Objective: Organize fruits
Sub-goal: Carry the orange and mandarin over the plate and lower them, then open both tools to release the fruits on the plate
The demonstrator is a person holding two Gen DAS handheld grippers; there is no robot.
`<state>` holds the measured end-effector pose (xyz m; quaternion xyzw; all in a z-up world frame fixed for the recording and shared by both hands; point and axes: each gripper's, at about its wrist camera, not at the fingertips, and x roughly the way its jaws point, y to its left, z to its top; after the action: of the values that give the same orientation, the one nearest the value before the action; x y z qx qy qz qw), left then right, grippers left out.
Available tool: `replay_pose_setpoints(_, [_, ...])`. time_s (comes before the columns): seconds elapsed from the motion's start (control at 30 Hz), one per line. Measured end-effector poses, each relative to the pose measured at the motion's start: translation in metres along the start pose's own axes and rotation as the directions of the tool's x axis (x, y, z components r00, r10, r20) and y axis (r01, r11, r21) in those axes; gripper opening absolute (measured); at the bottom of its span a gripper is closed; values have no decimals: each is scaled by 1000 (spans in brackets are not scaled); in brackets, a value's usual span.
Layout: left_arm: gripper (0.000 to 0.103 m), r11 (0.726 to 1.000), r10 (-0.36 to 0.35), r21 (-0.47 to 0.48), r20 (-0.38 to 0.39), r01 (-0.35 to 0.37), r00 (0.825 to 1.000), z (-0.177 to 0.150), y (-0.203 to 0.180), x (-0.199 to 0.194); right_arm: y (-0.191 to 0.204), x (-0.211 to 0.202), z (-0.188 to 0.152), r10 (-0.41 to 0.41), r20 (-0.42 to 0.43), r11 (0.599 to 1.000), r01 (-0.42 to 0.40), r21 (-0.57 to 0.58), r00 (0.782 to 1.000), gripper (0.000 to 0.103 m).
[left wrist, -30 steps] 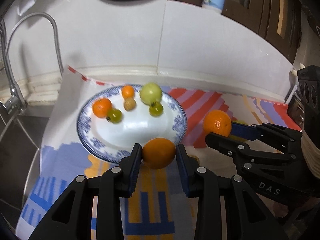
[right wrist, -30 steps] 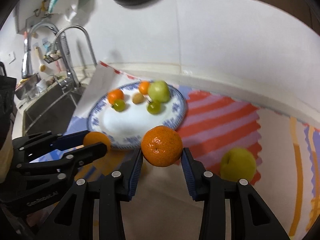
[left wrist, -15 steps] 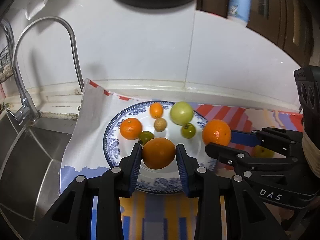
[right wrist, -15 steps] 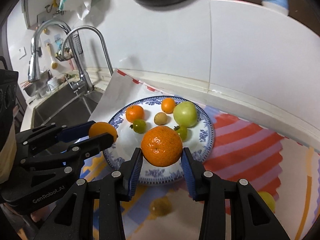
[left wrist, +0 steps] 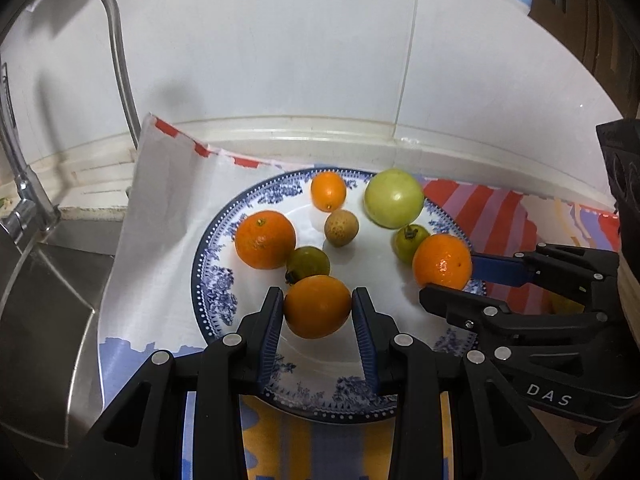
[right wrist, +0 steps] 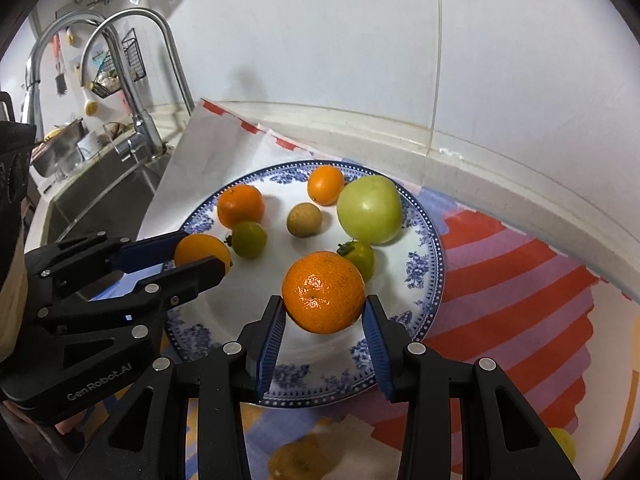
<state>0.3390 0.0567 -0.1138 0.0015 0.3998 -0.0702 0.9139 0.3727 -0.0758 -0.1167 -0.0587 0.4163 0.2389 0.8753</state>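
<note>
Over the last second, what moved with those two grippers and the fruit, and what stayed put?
Both grippers carried their fruit in over the blue-and-white patterned plate: left gripper with the smooth orange fruit, right gripper with the dimpled mandarin. Both grips held; nothing was released. The six fruits on the plate stayed put.

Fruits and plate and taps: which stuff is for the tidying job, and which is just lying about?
For the job:
- plate with six fruits on it
- smooth orange in the left gripper
- bumpy orange in the right gripper
- yellow fruit off the plate

Just lying about:
- tap
- sink
- striped cloth
</note>
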Motion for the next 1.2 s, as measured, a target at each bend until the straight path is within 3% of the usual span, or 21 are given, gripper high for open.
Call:
replay_pose_setpoints(0.5, [37,1000,18,22,-2,-18,1000,0,-3,1,-1,10,-3,8,-30,1000,-8,3,1000,42])
replay_pose_setpoints(0.63, [42,999,26,21,34,-26,999,2,-5,-17,-2,2,-5,-7,-14,1000,7,7,1000,49])
replay_pose_setpoints(0.73, [44,999,42,14,67,-43,997,3,-8,-36,0,-14,-6,-17,16,1000,17,3,1000,49])
replay_pose_setpoints(0.93, [58,999,46,12,131,-48,990,-1,-19,-78,0,-61,-10,-61,114,998,60,15,992,49])
replay_pose_setpoints(1.2, [72,998,52,29,194,-59,980,-9,-44,-127,-4,-125,-31,-144,206,988,130,78,968,62])
